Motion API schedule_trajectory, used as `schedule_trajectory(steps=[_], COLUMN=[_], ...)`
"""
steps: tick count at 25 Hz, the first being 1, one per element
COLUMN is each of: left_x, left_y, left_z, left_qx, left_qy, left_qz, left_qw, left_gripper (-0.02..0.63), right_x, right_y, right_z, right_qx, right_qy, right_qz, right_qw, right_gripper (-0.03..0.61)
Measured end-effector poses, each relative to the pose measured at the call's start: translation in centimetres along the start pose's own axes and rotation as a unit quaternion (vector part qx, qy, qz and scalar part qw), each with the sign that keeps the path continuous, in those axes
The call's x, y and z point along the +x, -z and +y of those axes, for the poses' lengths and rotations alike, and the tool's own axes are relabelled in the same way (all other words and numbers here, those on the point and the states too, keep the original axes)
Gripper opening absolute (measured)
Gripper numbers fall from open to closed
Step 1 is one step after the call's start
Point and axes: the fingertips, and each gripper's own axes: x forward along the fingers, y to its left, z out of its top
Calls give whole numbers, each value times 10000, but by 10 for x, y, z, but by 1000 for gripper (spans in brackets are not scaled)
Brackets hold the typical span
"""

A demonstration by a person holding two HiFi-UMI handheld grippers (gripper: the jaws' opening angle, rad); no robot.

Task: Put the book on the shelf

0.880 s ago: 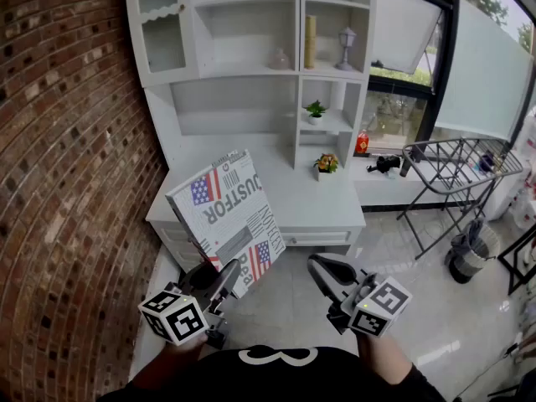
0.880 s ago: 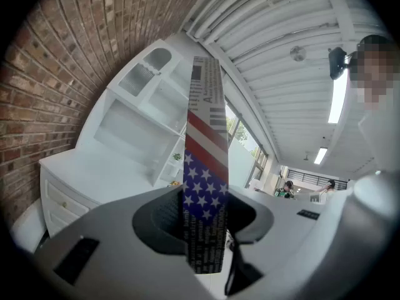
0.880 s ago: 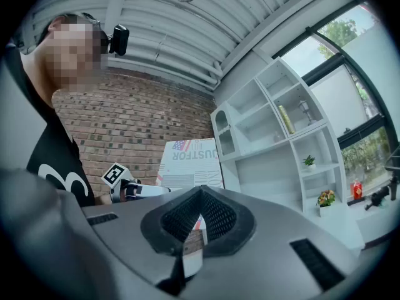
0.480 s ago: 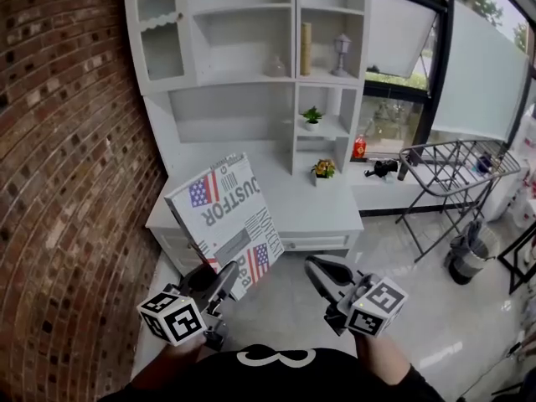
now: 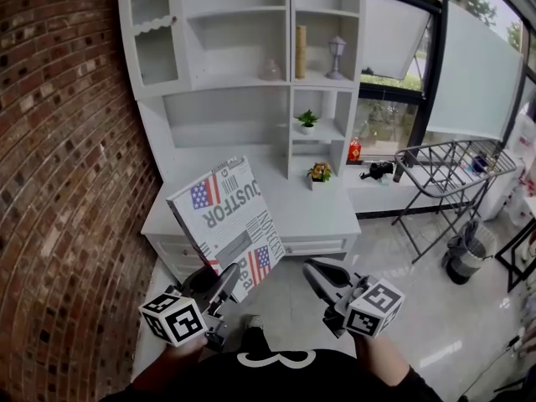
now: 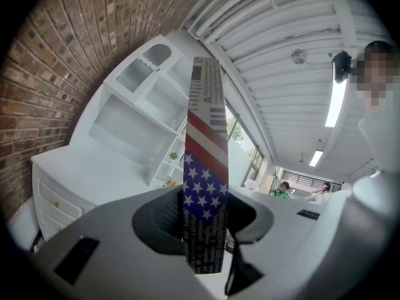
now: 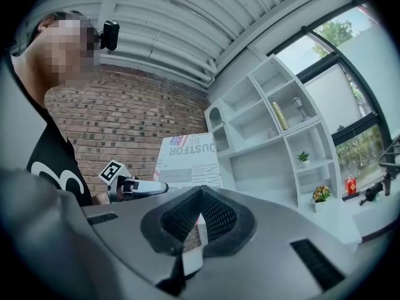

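Observation:
The book (image 5: 224, 220), a large flat one with US flag prints and "JUSTFOR" lettering, is held tilted in the air in front of the white shelf unit (image 5: 243, 99). My left gripper (image 5: 221, 283) is shut on its lower corner. In the left gripper view the book (image 6: 203, 161) stands edge-on between the jaws of the left gripper (image 6: 204, 227). My right gripper (image 5: 316, 271) hangs shut and holds nothing, to the right of the book and apart from it. In its own view the right gripper (image 7: 200, 195) points at the shelf unit (image 7: 275, 136), with the book (image 7: 187, 161) at left.
A brick wall (image 5: 59, 182) runs along the left. The shelf unit's desk top (image 5: 310, 212) carries a flower pot (image 5: 318, 172); a small plant (image 5: 307, 118), a lamp (image 5: 336, 53) and a yellow cylinder (image 5: 300, 51) fill the right-hand cubbies. A metal drying rack (image 5: 444, 174) stands right.
The shelf unit has shifted slightly in the head view as the person moves. A shoe now shows at the bottom. Book and both grippers keep their places relative to each other.

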Motion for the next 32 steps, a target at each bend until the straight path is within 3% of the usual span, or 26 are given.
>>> schedule_trajectory(steps=[12,26,32], left_x=[44,160,201], left_y=[-24,-83,-120], left_z=[66,196,239], left_qx=[-171,-387,-309], left_qy=[153,378,521], left_qz=[-17,242,161], left_qw=[9997,9982,9980], left_gripper=[150,150,150], right_x=[68,195,246], right_y=[5,1,-14], right_z=[-43,-168,-208], right_qx=[-30,324,269], right_qy=[42,495,568], right_qz=[217,293,303], right_qw=[9998,9978,9976], right_gripper=[8,8,8])
